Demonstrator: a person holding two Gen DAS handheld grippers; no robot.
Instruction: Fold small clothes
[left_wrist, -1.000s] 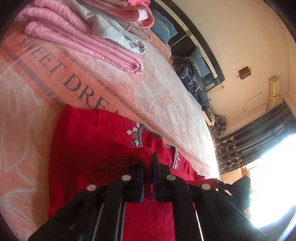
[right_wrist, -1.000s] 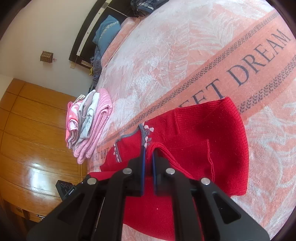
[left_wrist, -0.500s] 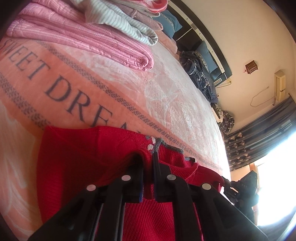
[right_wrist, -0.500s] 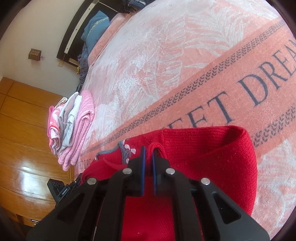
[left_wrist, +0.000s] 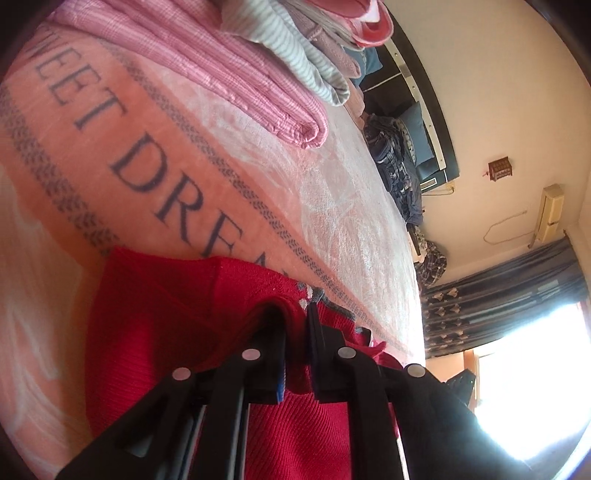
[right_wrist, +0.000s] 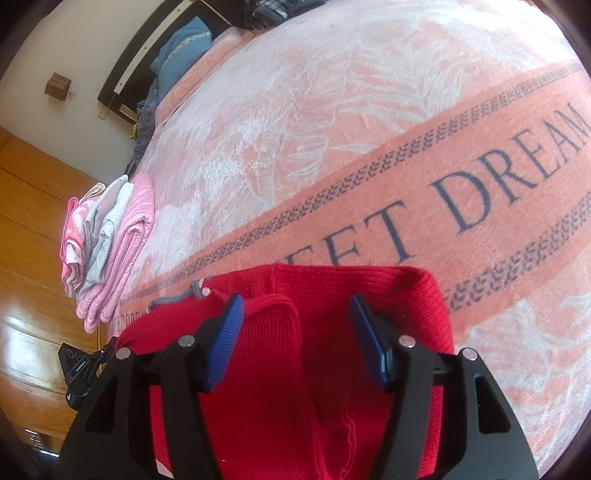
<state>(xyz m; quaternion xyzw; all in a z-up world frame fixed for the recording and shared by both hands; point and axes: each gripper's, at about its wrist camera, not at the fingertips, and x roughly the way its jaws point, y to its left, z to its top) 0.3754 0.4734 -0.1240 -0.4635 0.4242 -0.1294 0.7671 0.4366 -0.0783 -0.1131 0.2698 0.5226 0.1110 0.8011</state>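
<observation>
A red knitted sweater (right_wrist: 332, 295) lies on a pink blanket (right_wrist: 332, 129) that covers the bed, at the near edge of the band with the words "SWEET DREAM". The sweater is folded over on itself, with a rounded fold along its far edge and a grey collar trim (left_wrist: 317, 295) with small white dots near the middle.

The left gripper (left_wrist: 295, 325) has its two black fingers close together, with only a narrow gap, and a ridge of the red knit is pinched between them near the collar. The right gripper (right_wrist: 295, 332) is wide apart; its blue pads (right_wrist: 225, 339) stand on either side of a folded layer of the sweater, and nothing is clamped between them.

Far and to the left in the right wrist view, a stack of folded clothes (right_wrist: 107, 243) in pink, grey stripes and white rests on the blanket. Beyond it stands a wooden wardrobe (right_wrist: 33, 221). Dark blue pillows (right_wrist: 181, 48) lie at the headboard.
</observation>
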